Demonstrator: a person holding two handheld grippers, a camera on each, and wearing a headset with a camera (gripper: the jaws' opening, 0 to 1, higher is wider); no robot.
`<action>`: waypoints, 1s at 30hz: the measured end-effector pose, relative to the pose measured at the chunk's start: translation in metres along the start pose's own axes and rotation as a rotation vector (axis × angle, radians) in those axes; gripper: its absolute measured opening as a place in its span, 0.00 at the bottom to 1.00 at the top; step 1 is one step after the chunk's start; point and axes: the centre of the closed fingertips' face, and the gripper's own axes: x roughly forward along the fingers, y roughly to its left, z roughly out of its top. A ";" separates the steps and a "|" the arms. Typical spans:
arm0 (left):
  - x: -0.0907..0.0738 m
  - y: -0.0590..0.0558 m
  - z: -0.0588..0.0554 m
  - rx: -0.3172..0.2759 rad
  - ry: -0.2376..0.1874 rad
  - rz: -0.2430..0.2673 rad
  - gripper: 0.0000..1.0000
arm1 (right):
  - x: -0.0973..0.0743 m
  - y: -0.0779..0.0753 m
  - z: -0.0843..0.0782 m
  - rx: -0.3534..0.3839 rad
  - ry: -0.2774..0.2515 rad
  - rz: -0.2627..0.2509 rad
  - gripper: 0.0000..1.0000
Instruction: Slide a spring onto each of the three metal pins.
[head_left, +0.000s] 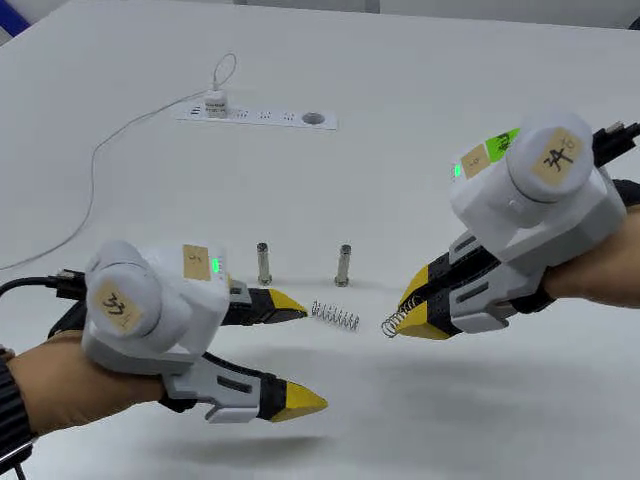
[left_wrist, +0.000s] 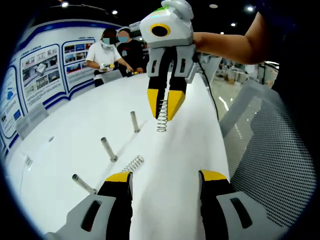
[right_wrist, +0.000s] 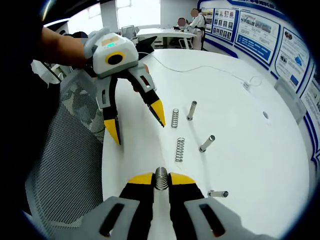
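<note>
Tongs on the right (head_left: 408, 315) pinch a spring (head_left: 391, 323), tilted down (left tongs (head_left: 315, 358) hover spread wide).

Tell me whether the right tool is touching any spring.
Touching. In the right gripper view the right tool pinches a spring between its yellow jaw tips, with no gap on either side.

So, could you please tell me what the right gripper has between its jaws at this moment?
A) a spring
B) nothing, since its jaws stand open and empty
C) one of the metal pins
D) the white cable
A: the right gripper is shut on a spring, whose coil pokes out between the yellow jaw tips in the right gripper view.
</note>
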 end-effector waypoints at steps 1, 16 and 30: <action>-0.002 0.002 -0.001 -0.006 0.000 0.009 0.55 | -0.001 -0.001 -0.001 0.003 0.001 -0.003 0.12; -0.037 0.025 -0.010 -0.104 -0.065 0.144 0.61 | -0.026 -0.024 -0.007 0.023 0.032 -0.047 0.12; -0.050 0.032 -0.014 -0.143 -0.093 0.205 0.62 | -0.044 -0.067 -0.022 0.020 0.144 -0.123 0.12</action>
